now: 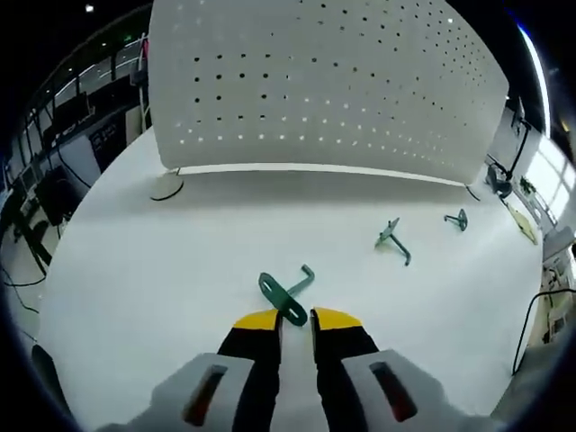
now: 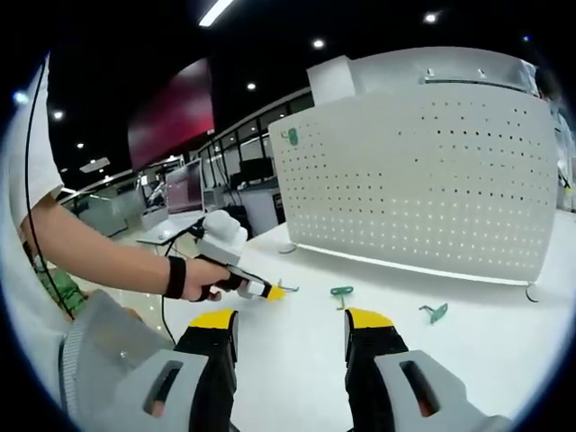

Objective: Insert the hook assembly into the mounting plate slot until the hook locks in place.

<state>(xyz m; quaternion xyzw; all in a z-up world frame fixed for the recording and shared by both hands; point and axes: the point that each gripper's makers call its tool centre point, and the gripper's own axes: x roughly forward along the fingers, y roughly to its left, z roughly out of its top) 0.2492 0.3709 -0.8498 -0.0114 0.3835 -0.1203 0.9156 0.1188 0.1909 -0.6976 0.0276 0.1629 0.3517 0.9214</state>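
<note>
a: we see the left gripper (image 1: pixel 296 319) nearly closed, its yellow tips touching the nearest green hook (image 1: pixel 284 295) on the white table (image 1: pixel 135 279); whether it is gripped, we cannot tell.
b: right gripper (image 2: pixel 292 321) wide apart, holding nothing; perforated plate (image 2: pixel 423 180) stands upright behind the hooks.

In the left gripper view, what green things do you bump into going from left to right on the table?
Nearest green hook, by the left gripper → middle green hook → small far green hook.
</note>
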